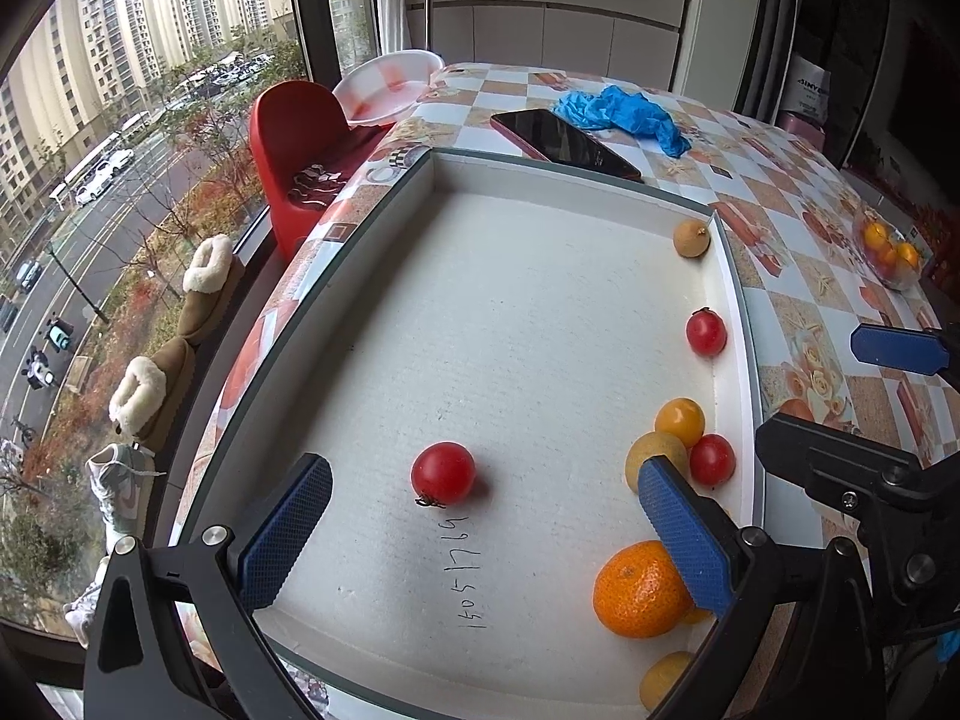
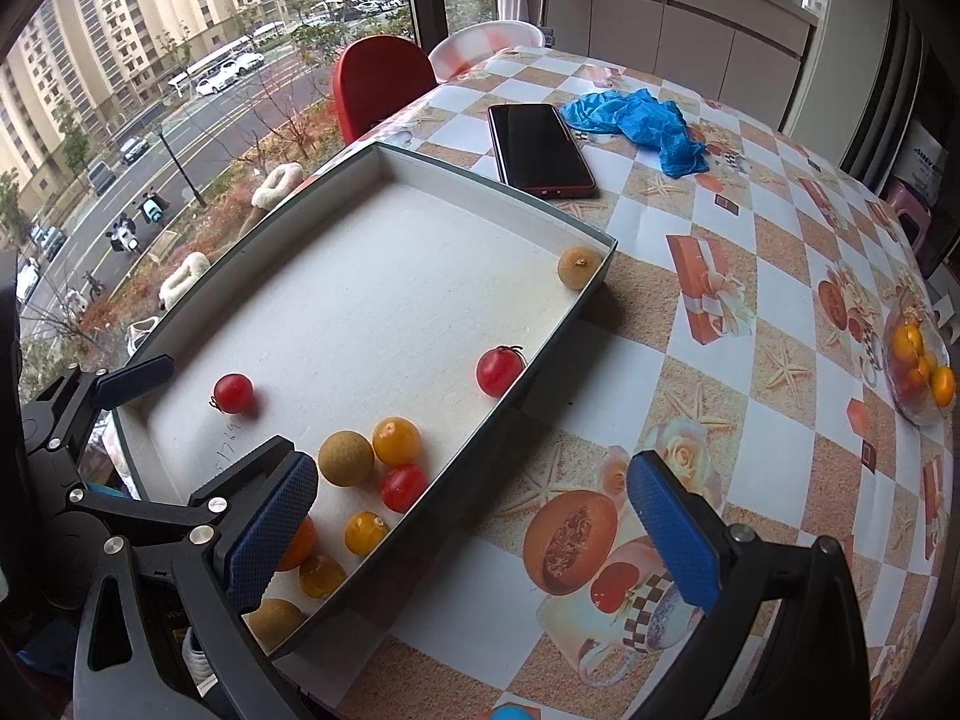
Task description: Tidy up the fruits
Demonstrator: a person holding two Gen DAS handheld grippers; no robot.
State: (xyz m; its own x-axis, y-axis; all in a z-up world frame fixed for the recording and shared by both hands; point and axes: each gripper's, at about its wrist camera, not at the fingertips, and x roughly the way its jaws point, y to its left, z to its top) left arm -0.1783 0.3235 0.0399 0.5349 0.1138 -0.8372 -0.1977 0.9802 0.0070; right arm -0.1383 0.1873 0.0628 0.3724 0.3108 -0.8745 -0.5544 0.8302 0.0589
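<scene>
Here I had both sets of jaws released and empty: my left gripper (image 1: 480, 534) hung over the white tray (image 1: 741, 324), a red cherry tomato (image 1: 443, 473) lying between its fingers, while my right gripper (image 2: 474, 522) straddled the tray's right wall. A mandarin (image 1: 639, 591), yellow tomatoes (image 2: 396, 441) and longans (image 2: 345, 458) clustered near-right; a fruit bowl (image 2: 918, 360) stood far right on the table (image 2: 780, 228).

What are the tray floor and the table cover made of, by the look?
Tray: its floor looks like white foam or fibrous board, matte and grainy, with handwriting on it; walls seem card. Table cover: likely glossy printed vinyl, with faint fold creases.
</scene>
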